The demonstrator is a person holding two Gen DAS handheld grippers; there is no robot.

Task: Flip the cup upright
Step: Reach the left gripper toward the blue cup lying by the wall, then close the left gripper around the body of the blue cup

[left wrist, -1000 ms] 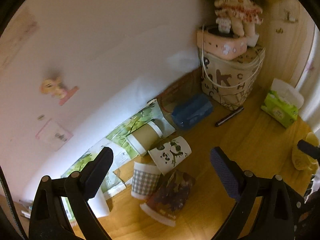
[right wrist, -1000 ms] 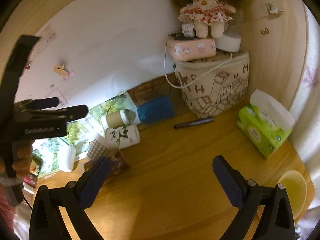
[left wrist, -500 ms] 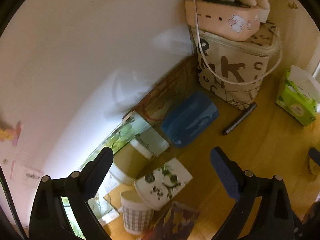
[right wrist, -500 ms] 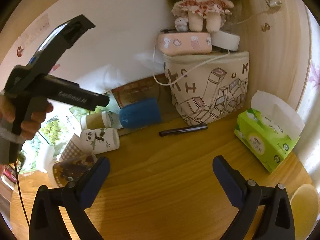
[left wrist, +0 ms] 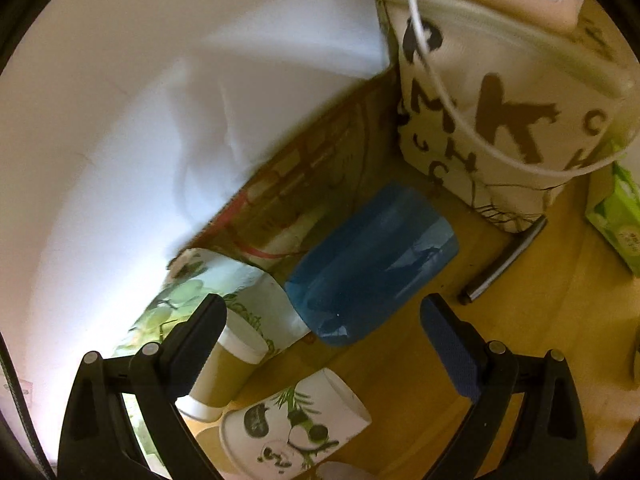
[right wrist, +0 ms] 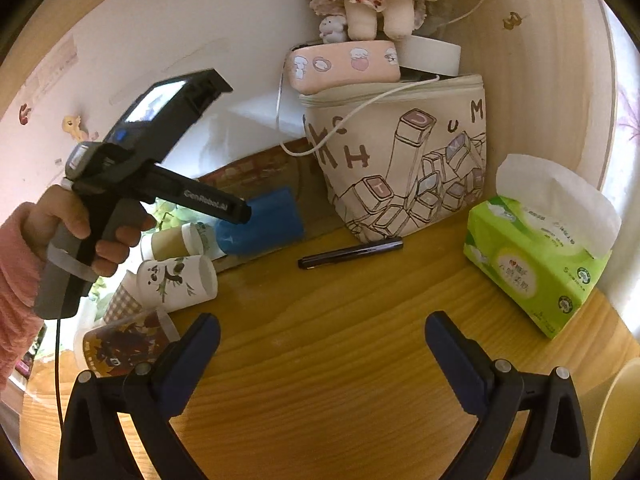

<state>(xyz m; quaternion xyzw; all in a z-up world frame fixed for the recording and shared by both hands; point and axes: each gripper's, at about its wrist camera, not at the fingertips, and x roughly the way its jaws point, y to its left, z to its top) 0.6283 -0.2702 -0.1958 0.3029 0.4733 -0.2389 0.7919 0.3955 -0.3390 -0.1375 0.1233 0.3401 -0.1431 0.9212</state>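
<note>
Since a second before, the left gripper point(left wrist: 322, 316) had swung down toward the back wall until the blue cup point(left wrist: 372, 260), lying on its side at twelve o'clock of its widely parted fingers, filled its view, so I took that cup as the target, not yet touched. Left to right I counted five tipped cups, the panda cup point(right wrist: 176, 280) among them, one pen point(right wrist: 350, 254), one tissue box point(right wrist: 536, 264). The right gripper point(right wrist: 322, 346) hung wide, empty, over the table point(right wrist: 320, 360).
</note>
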